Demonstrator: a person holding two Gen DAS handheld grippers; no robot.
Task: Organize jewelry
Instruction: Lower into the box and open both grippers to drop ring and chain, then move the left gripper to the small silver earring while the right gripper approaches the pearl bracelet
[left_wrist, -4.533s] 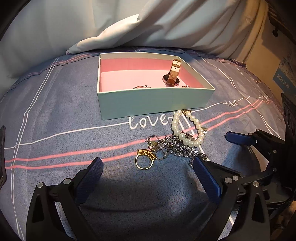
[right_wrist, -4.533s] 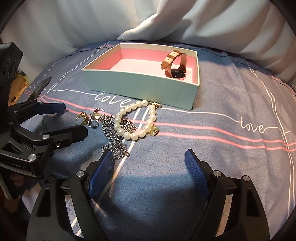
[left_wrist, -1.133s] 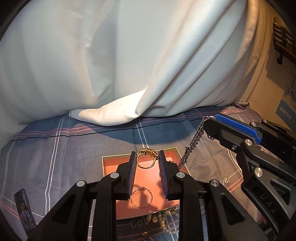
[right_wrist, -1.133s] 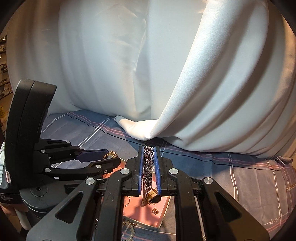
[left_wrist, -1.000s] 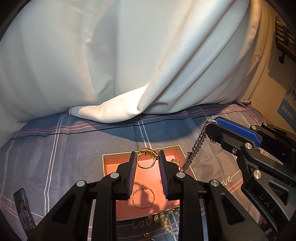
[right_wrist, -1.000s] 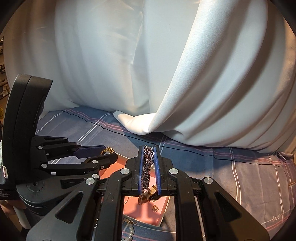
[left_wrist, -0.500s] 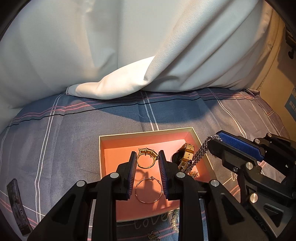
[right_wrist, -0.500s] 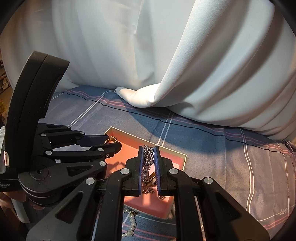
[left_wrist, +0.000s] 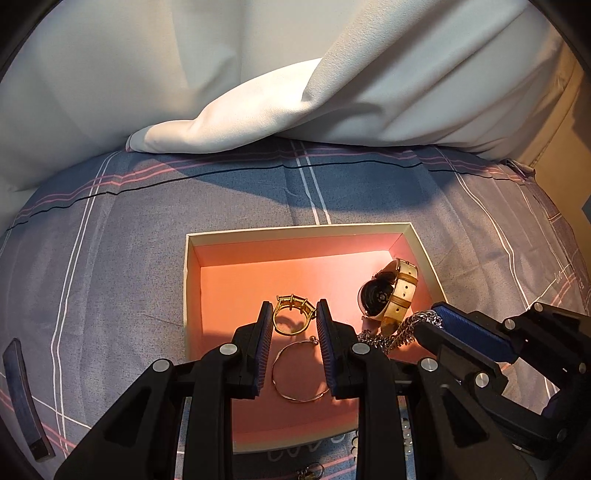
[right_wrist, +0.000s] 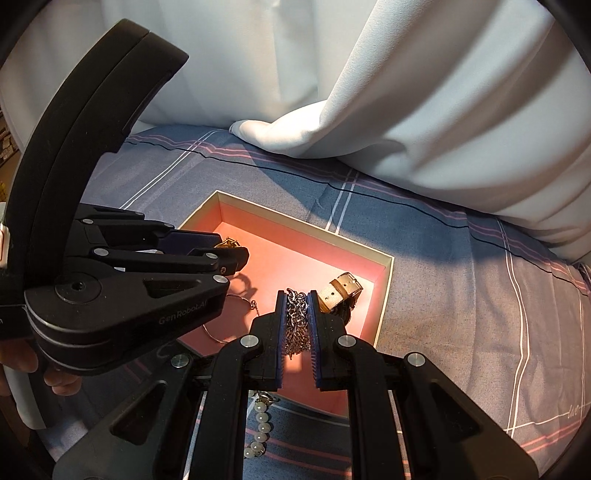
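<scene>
Jewelry hangs over the pink-lined cardboard box (left_wrist: 192, 295) for dropping in: left hand-held gripper (left_wrist: 292, 323) pinches the gold stone-set ring (left_wrist: 291, 319), right hand-held gripper (right_wrist: 297, 314) clamps the silver link chain (right_wrist: 295, 321).

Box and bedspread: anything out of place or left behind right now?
Nothing damaged. The pearl bracelet lies outside the box on the bedspread. The ring in the left gripper and the chain in the right gripper aren't released.
</scene>
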